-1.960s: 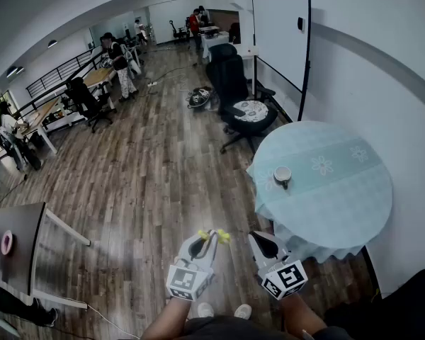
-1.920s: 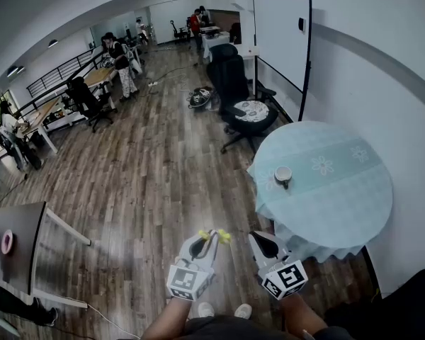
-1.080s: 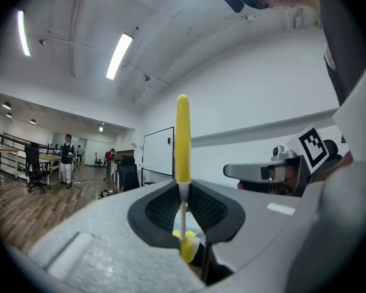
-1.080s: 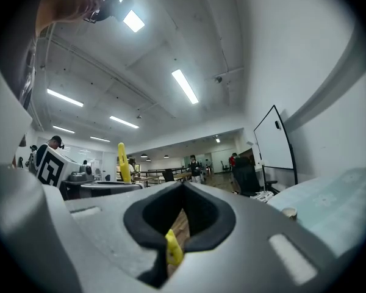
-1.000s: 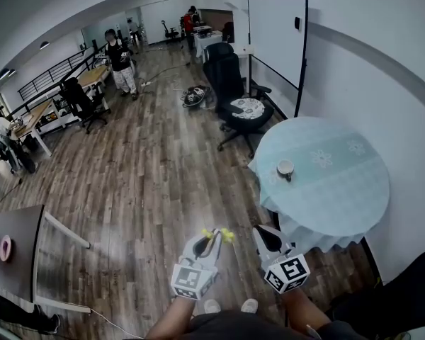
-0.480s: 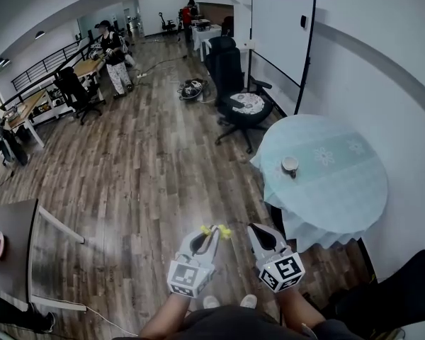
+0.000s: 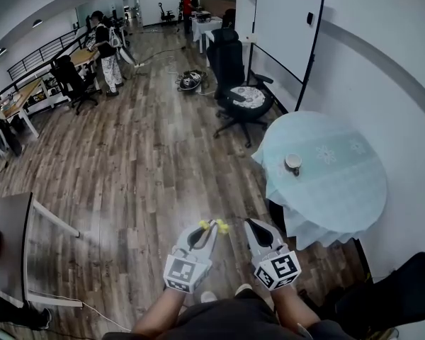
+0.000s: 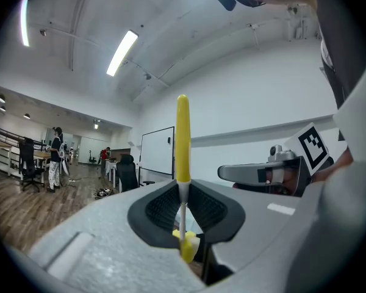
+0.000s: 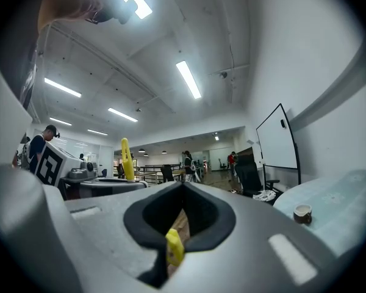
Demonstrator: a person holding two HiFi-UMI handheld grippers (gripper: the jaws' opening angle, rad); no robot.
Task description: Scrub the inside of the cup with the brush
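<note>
A round table [image 7: 340, 197] in pale patterned cloth bears a small white cup [image 7: 293, 162], while the left tool [image 7: 211, 227] pinches a slim yellow brush [image 8: 182, 139] and the right tool [image 7: 249, 224] sits closed, empty.

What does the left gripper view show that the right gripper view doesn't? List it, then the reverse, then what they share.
Only the left gripper view: the left gripper clamping the brush by its stem. Only the right gripper view: the cup on the round table. Shared: the right gripper, the brush's yellow handle and the whiteboard.
</note>
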